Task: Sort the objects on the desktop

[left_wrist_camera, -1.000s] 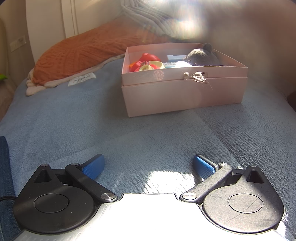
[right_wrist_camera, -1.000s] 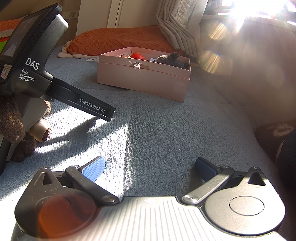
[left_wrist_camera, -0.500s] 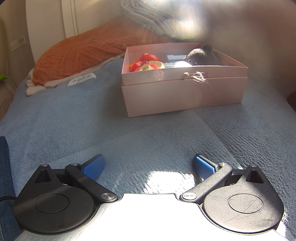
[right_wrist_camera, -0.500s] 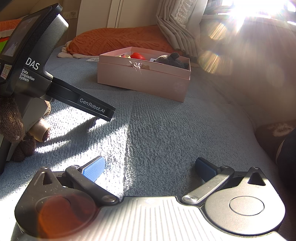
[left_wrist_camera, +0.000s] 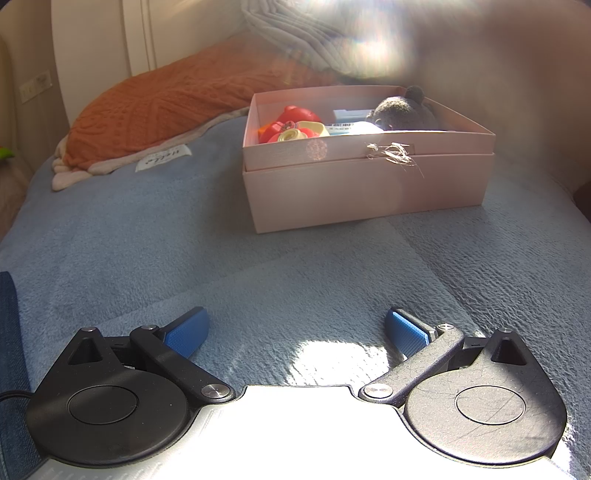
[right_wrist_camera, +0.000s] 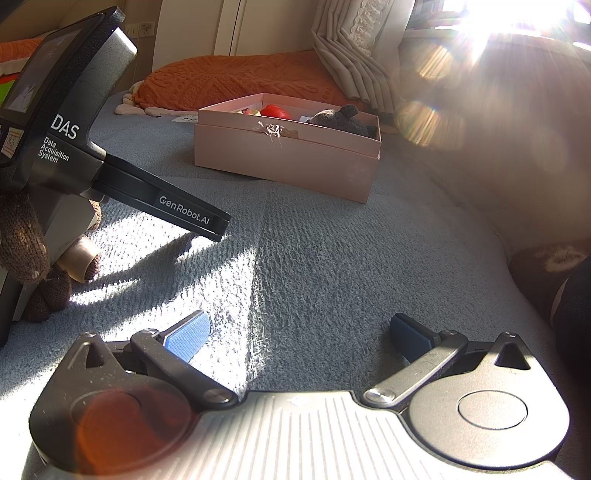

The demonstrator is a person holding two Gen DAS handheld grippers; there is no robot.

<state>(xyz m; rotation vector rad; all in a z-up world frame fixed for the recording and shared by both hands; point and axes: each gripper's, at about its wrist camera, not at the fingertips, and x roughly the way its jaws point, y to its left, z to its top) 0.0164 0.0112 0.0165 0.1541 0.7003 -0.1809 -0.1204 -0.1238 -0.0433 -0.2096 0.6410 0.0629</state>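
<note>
Left tool [left_wrist_camera: 295, 330]: blue pads wide apart, holding nothing, low over the blue blanket [left_wrist_camera: 147, 240]. Pink box [left_wrist_camera: 365, 192]: ahead on the blanket, holding a red toy [left_wrist_camera: 295, 114] at left, a grey plush [left_wrist_camera: 402, 112] at right. Right tool [right_wrist_camera: 299, 332]: pads wide apart, holding nothing.

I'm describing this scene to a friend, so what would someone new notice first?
Probably the pink box sitting mid-blanket, holding a grey plush toy and red plastic toys. Next, the hard sun glare at the right wrist view's upper right. Both claws, left and right, are open and empty above the blue blanket.
</note>
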